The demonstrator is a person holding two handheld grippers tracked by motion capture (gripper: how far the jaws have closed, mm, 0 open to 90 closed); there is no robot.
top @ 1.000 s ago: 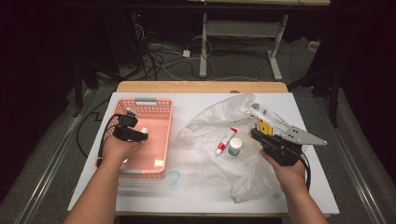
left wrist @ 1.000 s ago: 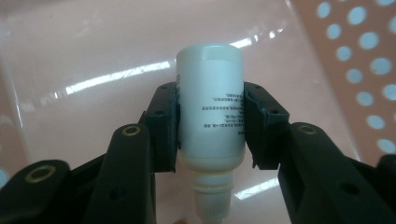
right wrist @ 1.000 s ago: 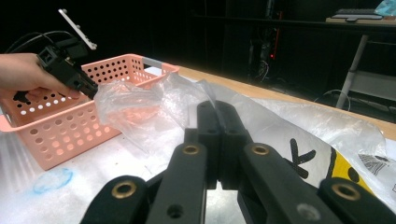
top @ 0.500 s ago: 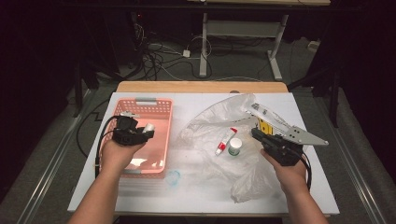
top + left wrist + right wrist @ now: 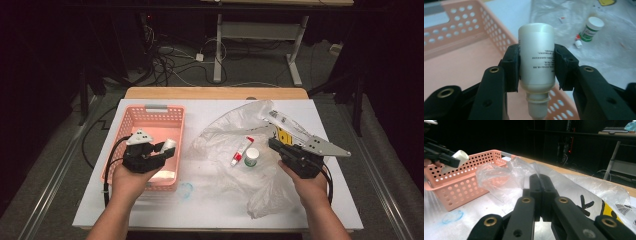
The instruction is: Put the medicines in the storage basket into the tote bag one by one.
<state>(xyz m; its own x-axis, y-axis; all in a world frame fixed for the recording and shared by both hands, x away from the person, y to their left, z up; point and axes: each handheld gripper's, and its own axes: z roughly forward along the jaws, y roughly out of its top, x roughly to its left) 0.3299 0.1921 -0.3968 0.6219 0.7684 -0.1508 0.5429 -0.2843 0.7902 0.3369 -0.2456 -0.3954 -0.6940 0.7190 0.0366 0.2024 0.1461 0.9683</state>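
At about nine o'clock on the white surface (image 5: 210,210), a pink perforated basket (image 5: 131,120) is sitting with its long sides running away from me. The left gripper (image 5: 167,148) is hovering above the basket's near half, and it is clamping a small white bottle (image 5: 170,144) by its body. In the left gripper view the two black pads are pressing on either side of that bottle (image 5: 537,57), whose ribbed cap is pointing back toward the hand and whose rounded base is facing away; small dark print is running across its side. Under it the basket (image 5: 461,50) floor is showing pink.

Moving toward the middle, a crumpled clear plastic bag (image 5: 225,135) is spreading over the surface from about twelve o'clock to four o'clock. On it a slim white tube with a red cap (image 5: 241,150) is lying, and just beside that, at its three o'clock, a little white-lidded jar with a green label (image 5: 252,156) is standing upright.

At three o'clock the right gripper (image 5: 272,144) is resting low over the bag, its jaws closed tight together with nothing between them. In the right gripper view its joined black tips (image 5: 541,185) are pointing across the bag (image 5: 499,180) toward the basket (image 5: 466,182).
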